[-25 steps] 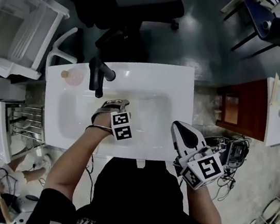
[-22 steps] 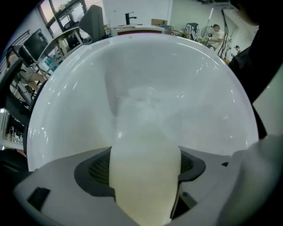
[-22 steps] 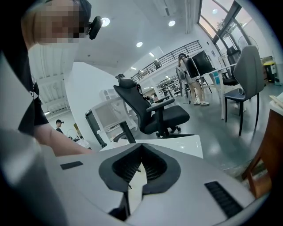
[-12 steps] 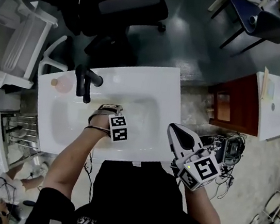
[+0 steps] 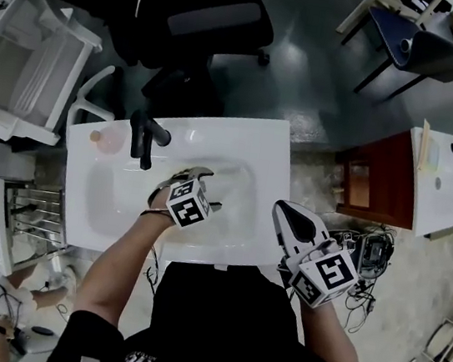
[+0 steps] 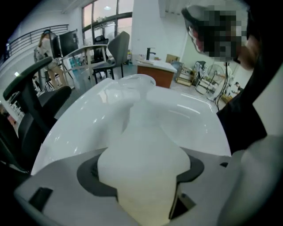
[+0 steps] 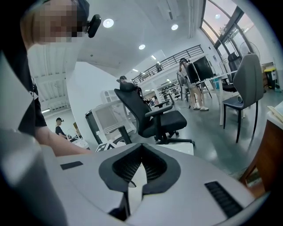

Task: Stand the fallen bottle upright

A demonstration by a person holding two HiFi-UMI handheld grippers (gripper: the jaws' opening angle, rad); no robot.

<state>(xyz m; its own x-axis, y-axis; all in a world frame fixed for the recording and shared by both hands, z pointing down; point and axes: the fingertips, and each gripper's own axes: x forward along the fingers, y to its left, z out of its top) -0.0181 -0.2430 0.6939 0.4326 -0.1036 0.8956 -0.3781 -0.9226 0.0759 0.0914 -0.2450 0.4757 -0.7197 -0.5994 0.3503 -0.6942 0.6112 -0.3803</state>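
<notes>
Bottle (image 6: 142, 163), pale and translucent, sits clamped between the fingers (image 6: 86, 175) of the left gripper (image 5: 188, 177), which hangs over the basin of the white sink (image 5: 254, 138). In the left gripper view, what looks like the bottle's narrower part points away toward twelve o'clock. To do this step well, tip the wrist until the bottle's long axis is plumb. Lower it onto the flat of the basin, clear of the tap (image 5: 146, 134) at ten o'clock, and loosen only once it rests square. The right gripper (image 7: 139, 167), fingers together and empty, waits at four o'clock off the sink's edge and could steady the bottle.
</notes>
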